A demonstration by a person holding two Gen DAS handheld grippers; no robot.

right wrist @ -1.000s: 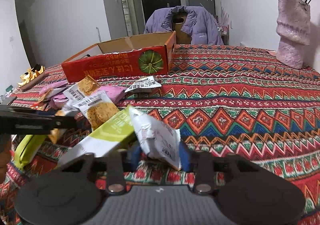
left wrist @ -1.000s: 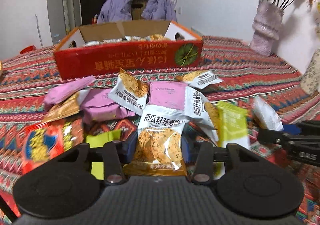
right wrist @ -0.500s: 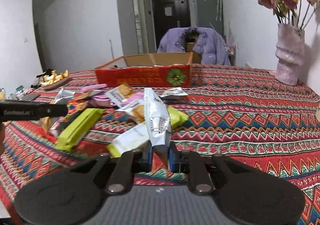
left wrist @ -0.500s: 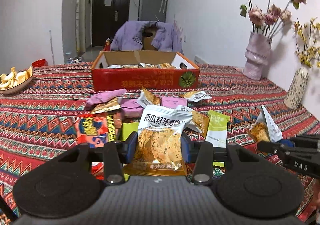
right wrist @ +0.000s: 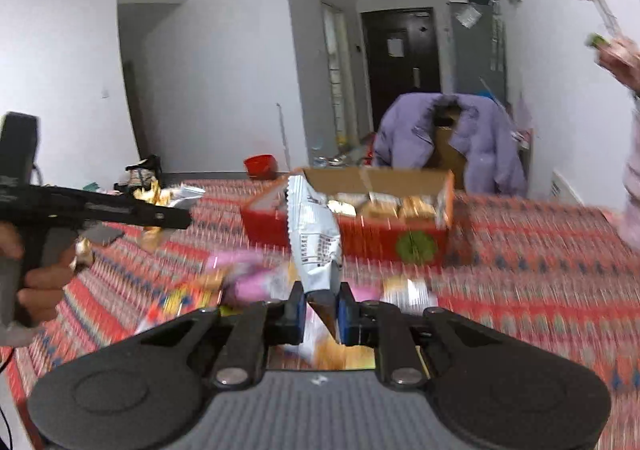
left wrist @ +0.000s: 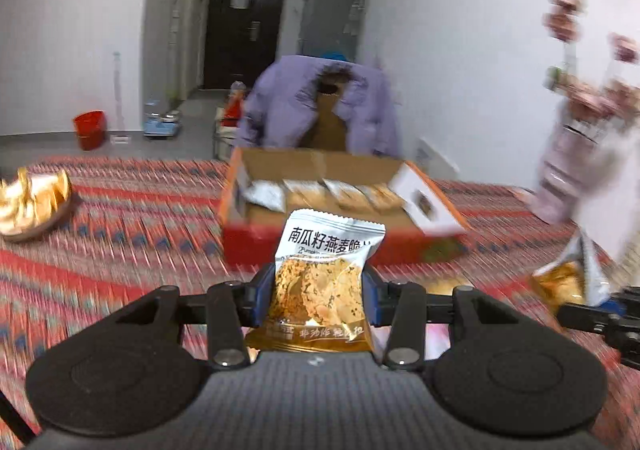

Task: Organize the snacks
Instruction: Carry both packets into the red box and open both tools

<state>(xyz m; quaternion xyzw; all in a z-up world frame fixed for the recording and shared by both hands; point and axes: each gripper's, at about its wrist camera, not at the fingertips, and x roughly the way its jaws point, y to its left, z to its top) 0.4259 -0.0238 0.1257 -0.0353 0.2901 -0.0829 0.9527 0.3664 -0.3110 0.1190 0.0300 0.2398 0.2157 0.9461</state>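
Observation:
My left gripper (left wrist: 318,292) is shut on a pumpkin-seed oat cracker packet (left wrist: 322,282), white on top and golden below, held upright above the table. Straight ahead stands the open red cardboard box (left wrist: 332,246) with several packets lying in a row inside. My right gripper (right wrist: 322,308) is shut on the edge of a silver-white snack packet (right wrist: 314,238) that stands tall between the pads. The same red box (right wrist: 360,242) lies beyond it. That right-hand packet (left wrist: 576,270) also shows at the right of the left wrist view. Loose snacks (right wrist: 240,282) lie blurred on the cloth below.
A red patterned cloth (left wrist: 120,234) covers the table. A bowl of golden sweets (left wrist: 28,205) sits far left. A pale vase with dried flowers (left wrist: 576,165) stands at the right. A chair with a purple jacket (left wrist: 320,105) is behind the box. A hand (right wrist: 36,274) holds the left gripper's handle.
Both grippers have risen off the snack pile with their packets and now face the red box from higher up. The right jaws have closed tighter on the silver packet's edge.

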